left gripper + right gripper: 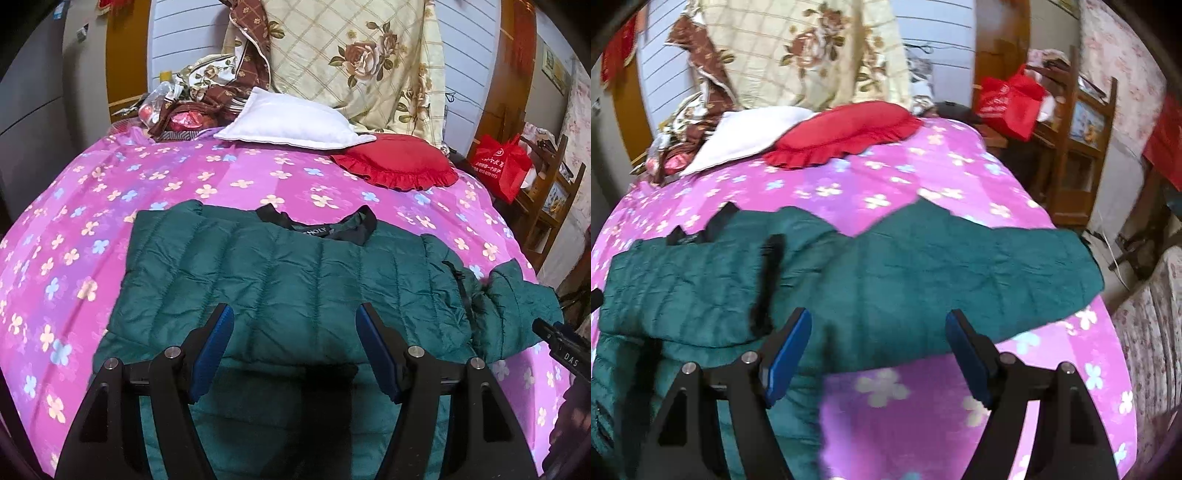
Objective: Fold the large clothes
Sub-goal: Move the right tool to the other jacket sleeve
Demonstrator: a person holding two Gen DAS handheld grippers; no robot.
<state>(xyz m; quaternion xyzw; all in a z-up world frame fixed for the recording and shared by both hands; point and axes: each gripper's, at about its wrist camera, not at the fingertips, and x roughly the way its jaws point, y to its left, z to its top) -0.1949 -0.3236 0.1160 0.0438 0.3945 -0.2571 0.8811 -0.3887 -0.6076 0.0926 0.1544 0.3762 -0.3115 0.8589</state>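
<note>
Left wrist view gives you the bed sheet (258, 184) first: pink-purple, printed with small flowers, filling most of the frame. On it lies your green quilted jacket (295, 280), spread flat with its black collar (317, 221) pointing toward the pillows and one sleeve (517, 310) lying out to the right. In the right wrist view that sleeve (979, 266) stretches wide across the sheet (923, 424) toward the bed's right edge, while the jacket (683, 288) body sits at the left.

Behind the jacket you have a cream floral quilt (369, 62) propped upright, a white pillow (291, 125) and a red ruffled cushion (395, 166) just beside it, well apart from the collar.

Your left gripper (295, 347) hangs over the jacket's lower body with its blue pads (214, 350) spread wide and nothing between them. Your right gripper (879, 350) is likewise spread wide and empty, over the sleeve's near edge.

The jacket's hem runs under the left gripper and out of frame. The collar label is too small to read. The right wrist view is blurred, so the quilting there is hard to make out.
</note>
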